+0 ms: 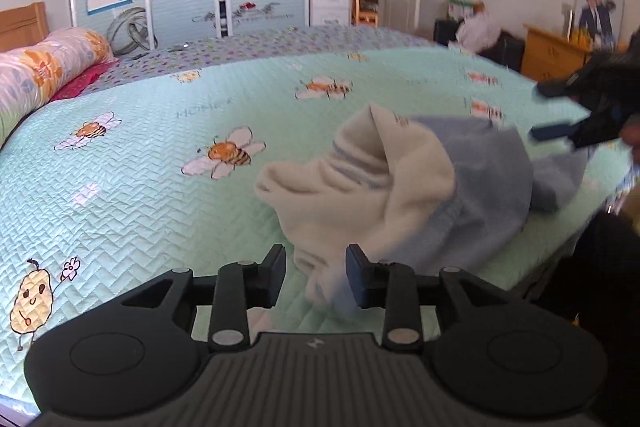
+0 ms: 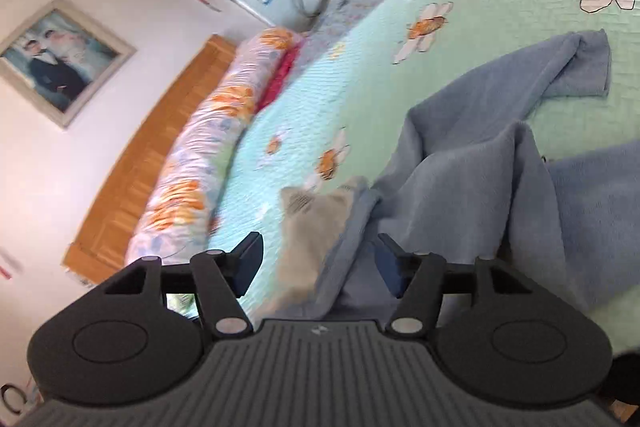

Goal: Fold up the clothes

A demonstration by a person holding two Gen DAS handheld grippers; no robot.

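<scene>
Lying crumpled on the bed [image 1: 132, 187], your blue-and-cream garment [image 1: 420, 187] sits between both grippers, left gripper [image 1: 316, 277] and right gripper [image 2: 318, 267], jaws released.

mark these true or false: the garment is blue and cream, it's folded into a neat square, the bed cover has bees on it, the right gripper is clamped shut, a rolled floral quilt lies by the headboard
1. The garment is blue and cream. True.
2. It is folded into a neat square. False: it lies crumpled in a heap on the bed cover.
3. The bed cover is printed with bees. True.
4. The right gripper is clamped shut. False: its jaws stand apart, with cloth lying loose between them.
5. A rolled floral quilt lies by the wooden headboard. True.
</scene>
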